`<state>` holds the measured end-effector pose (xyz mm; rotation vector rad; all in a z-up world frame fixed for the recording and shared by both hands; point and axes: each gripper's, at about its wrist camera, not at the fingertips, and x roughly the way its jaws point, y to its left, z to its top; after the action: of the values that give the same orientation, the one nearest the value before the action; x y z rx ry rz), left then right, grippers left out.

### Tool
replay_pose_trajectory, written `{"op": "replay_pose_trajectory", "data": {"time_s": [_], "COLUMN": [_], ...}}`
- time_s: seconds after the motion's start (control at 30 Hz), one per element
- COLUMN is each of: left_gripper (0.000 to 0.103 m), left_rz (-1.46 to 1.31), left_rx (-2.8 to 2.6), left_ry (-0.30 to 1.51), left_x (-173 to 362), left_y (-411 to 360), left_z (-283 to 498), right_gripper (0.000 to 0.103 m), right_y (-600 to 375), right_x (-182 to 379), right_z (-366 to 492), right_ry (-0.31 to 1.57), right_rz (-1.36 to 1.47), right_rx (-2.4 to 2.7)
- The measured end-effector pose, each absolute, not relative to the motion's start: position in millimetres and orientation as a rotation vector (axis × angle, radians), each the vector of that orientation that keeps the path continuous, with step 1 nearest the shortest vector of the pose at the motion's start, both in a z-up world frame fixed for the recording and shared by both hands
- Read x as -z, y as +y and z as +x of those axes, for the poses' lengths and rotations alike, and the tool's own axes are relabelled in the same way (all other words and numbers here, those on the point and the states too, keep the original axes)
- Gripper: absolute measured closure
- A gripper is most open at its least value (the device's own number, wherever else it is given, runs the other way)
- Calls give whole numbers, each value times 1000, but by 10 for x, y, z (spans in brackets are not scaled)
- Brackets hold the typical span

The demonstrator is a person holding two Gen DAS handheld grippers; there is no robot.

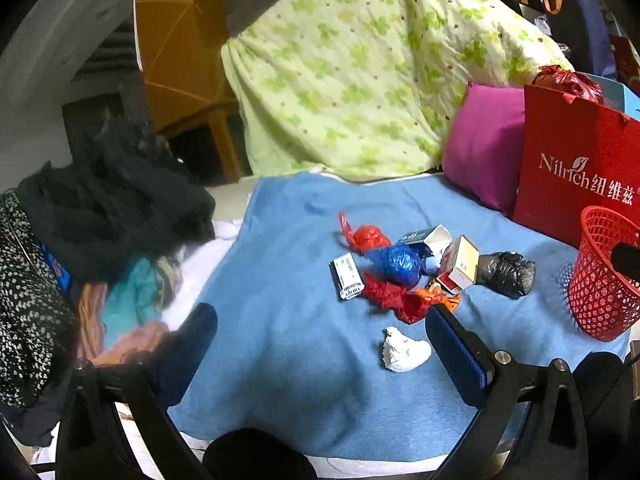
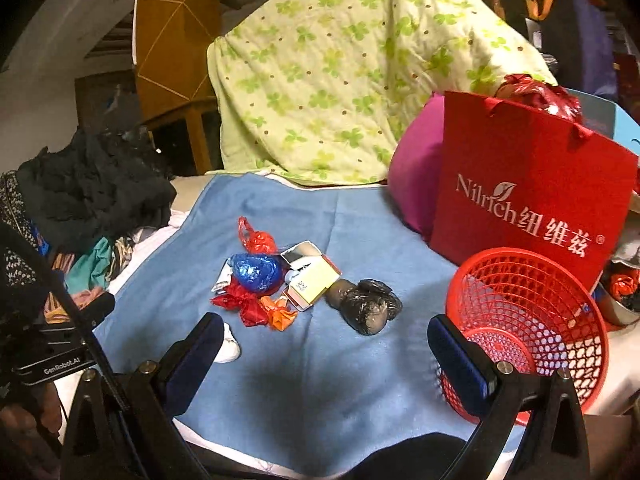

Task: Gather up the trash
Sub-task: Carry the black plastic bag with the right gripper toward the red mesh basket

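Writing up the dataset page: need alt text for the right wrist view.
An open right tool hovers over a blue cloth with a cluster of trash: crumpled red, blue and orange wrappers, small cartons and a black bag bundle. An empty red mesh basket stands at right, before a red paper bag.

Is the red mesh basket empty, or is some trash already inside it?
Empty as far as visible: the right wrist view looks into the red mesh basket and shows only its bare bottom. The trash still lies on the blue cloth.
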<state>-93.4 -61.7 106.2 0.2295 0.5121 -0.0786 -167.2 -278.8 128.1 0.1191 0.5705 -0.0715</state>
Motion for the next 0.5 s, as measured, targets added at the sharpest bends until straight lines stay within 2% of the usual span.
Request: {"op": "replay_pose_trajectory", "data": {"time_s": [0.5], "left_gripper": [0], "left_rz": [233], "left_rx": [51], "left_ry": [509], "left_x": [-1054], "left_y": [-553], "left_z": [-952], "right_gripper": [0], "right_y": [-2709], "right_x": [-1303], "right_z": [-1610], "right_ry": [584], "right_rz": [198], "right_rx": [38]}}
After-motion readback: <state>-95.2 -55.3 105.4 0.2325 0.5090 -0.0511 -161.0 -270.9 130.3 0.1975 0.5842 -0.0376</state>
